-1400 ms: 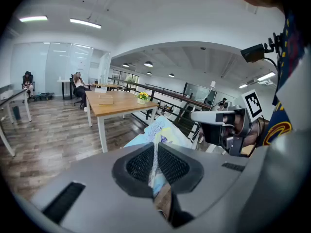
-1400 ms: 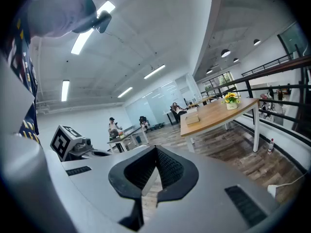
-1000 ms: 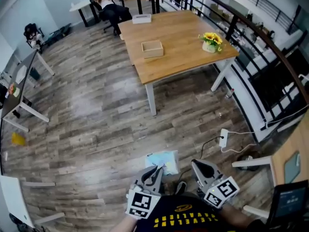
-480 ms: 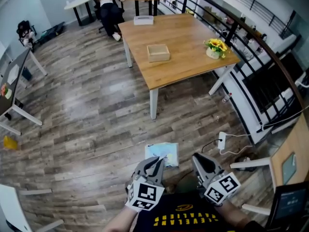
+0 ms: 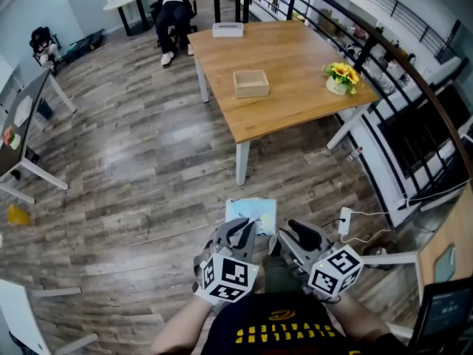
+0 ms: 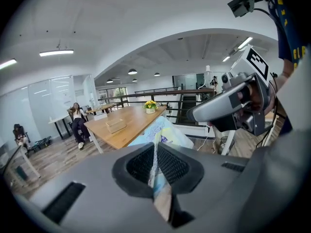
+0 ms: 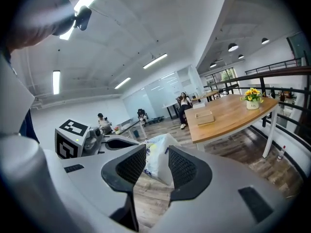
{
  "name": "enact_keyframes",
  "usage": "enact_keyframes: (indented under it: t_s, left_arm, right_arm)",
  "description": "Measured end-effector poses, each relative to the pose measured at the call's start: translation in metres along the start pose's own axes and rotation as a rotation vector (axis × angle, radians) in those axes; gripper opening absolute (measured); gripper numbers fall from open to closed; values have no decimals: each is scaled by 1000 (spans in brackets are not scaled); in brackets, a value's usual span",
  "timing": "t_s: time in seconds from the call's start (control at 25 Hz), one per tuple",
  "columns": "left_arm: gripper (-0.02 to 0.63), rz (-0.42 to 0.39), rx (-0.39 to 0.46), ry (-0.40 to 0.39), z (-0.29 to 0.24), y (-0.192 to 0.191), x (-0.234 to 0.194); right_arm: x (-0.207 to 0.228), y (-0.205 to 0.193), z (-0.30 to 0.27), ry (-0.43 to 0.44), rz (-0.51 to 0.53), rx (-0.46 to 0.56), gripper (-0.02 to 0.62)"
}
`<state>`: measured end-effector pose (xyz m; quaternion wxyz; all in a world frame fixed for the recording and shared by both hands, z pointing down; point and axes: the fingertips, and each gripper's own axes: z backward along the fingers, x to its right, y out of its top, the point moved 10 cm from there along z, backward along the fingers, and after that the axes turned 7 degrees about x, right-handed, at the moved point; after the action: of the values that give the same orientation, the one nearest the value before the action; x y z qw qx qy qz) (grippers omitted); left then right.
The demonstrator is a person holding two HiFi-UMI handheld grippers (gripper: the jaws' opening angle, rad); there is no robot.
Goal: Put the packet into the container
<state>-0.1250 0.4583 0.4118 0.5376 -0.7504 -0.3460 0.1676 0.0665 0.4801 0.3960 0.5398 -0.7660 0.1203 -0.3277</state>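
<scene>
Bright, even indoor light is filling all three views. Ceiling strip lights (image 7: pixel 155 61) are glowing white in both gripper views, one (image 6: pixel 56 53) bleeding slightly at its edges. The wooden floor (image 5: pixel 140 154) is catching a pale sheen, and the desk (image 5: pixel 288 72) is casting only a soft shadow. Fisheye distortion is bending the railing (image 5: pixel 403 69) and blackening the corners. The packet (image 6: pixel 162 130) is blurring close to the lens.
</scene>
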Motion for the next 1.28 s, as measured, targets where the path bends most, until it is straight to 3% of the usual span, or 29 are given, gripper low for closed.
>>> enact_keyframes:
  t_s: [0.76,0.84,1.28]
  left_arm:
    - [20,-108,-103,113,-169,78,-34]
    - [20,-109,-111,124,-182,85,-35]
    - [23,-101,-142,157,-235,100,-55]
  right_arm:
    - [188,73,-108,143,-210,-98,115]
    - [203,80,-113,142,-211,-104,79]
    - [254,103,-146,153,-231,-102,28]
